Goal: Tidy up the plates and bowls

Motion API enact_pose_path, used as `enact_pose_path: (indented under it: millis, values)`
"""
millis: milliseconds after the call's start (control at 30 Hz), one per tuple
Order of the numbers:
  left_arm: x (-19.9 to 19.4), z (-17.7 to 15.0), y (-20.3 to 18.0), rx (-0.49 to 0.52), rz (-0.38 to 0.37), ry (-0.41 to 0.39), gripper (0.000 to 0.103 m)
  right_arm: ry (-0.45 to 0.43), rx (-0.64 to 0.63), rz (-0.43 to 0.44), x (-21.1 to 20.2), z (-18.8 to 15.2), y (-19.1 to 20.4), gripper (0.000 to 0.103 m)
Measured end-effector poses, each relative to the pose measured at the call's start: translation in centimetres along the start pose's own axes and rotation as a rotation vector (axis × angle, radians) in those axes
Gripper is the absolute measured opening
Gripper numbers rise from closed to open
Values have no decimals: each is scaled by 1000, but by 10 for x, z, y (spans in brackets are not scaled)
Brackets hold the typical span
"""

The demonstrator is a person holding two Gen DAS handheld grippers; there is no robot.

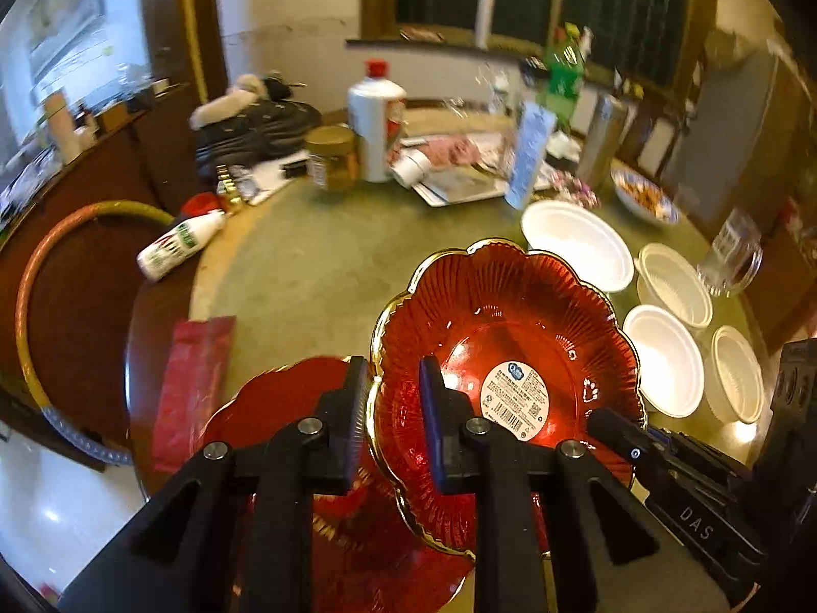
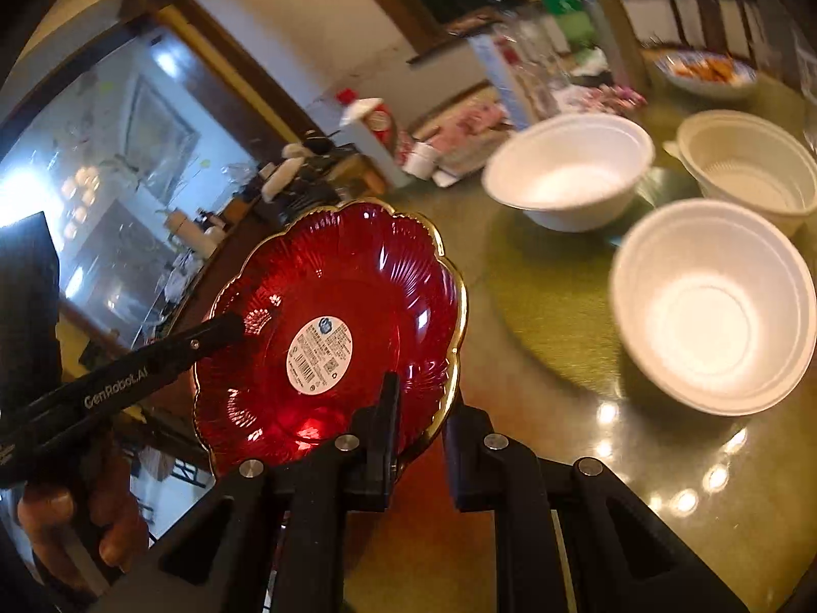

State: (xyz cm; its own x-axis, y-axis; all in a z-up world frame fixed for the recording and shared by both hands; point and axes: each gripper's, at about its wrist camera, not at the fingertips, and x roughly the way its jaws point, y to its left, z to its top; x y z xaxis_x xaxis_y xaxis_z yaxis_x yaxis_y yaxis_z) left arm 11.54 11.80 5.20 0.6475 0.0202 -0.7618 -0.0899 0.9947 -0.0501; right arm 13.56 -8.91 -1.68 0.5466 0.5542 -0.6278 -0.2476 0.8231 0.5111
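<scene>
A red glass plate (image 1: 510,337) with a scalloped gold rim and a white label hangs tilted above the table. My left gripper (image 1: 392,383) is shut on its near left rim, and my right gripper (image 1: 610,421) pinches the opposite edge. In the right wrist view the same red plate (image 2: 327,301) fills the middle, with my right gripper (image 2: 421,401) shut on its rim and my left gripper (image 2: 227,324) clamped on the far side. A second red plate (image 1: 275,398) lies below. Several white bowls (image 1: 577,245) (image 2: 715,306) stand on the right.
The green turntable (image 1: 316,265) carries clutter at the back: a white bottle with a red cap (image 1: 375,117), a jar (image 1: 332,158), a green bottle (image 1: 561,76). A glass mug (image 1: 730,255), a dish of food (image 1: 643,194) and a red packet (image 1: 194,388) lie around. A hand (image 2: 76,526) holds the left gripper.
</scene>
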Motion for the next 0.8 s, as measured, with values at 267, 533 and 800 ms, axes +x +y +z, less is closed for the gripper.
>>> enact_pose_path:
  millis: [267,533,800]
  values:
    - [-31,-44,38,-121,28,-104,17,-24,-148,-25,-7,-17,58,14]
    - [-22,-80,60,-210,62,-102,17,-16,-225,-77,5,-34,82,13]
    - [-14,-93,71,-252,85,-96,17,7,-270,-103,21,-43,94,12]
